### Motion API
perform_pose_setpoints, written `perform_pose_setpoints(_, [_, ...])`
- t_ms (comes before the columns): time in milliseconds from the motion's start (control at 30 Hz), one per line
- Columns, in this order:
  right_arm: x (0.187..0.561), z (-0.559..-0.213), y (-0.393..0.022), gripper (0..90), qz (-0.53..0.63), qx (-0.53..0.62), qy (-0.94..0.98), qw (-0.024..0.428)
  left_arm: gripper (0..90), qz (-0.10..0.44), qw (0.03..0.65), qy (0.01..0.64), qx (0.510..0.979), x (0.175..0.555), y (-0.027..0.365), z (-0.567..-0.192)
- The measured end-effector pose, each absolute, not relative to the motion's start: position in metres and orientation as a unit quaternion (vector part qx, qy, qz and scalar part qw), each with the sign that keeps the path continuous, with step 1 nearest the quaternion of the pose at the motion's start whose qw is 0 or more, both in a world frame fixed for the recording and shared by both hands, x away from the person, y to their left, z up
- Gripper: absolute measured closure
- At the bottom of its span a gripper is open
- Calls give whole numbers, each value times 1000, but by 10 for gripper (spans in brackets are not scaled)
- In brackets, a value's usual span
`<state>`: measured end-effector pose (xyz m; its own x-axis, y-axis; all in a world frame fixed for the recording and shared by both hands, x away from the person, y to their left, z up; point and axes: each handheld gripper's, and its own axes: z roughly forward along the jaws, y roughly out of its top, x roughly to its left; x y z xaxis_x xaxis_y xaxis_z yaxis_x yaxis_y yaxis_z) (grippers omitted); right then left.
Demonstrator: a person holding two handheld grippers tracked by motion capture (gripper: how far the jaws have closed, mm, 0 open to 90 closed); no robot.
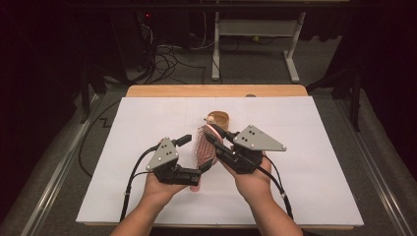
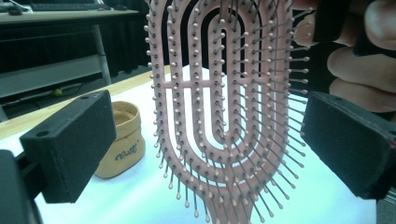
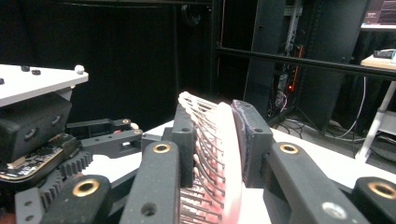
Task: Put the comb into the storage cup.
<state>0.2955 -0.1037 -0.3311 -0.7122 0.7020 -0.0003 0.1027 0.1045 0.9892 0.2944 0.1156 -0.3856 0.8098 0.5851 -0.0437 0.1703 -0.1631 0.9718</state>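
High view: a pink hairbrush (image 1: pixel 204 147) was observed held above the white worktop (image 1: pixel 305 187), between the two hands, bristles toward the left. The right tongs (image 1: pixel 212 132) were seen clamped on the brush head; in the right gripper view the two black pads were pressed on the bristle side and the back of the hairbrush (image 3: pixel 219 154). The left tongs (image 1: pixel 196 155) were found spread wide, and no contact with the brush could be made out. In the left gripper view the hairbrush (image 2: pixel 219 107) was seen upright between the separated pads, clear of both. A tan fabric pouch (image 1: pixel 219 119) was noted resting on the worktop just beyond the brush, and in the left gripper view at (image 2: pixel 122 140).
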Motion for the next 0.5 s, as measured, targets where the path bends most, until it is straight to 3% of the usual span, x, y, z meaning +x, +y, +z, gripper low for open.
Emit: perform_pose_setpoints(500, [296,-329,-108,743,604,291,698,253,47,168,591,254,747,294,112,-390])
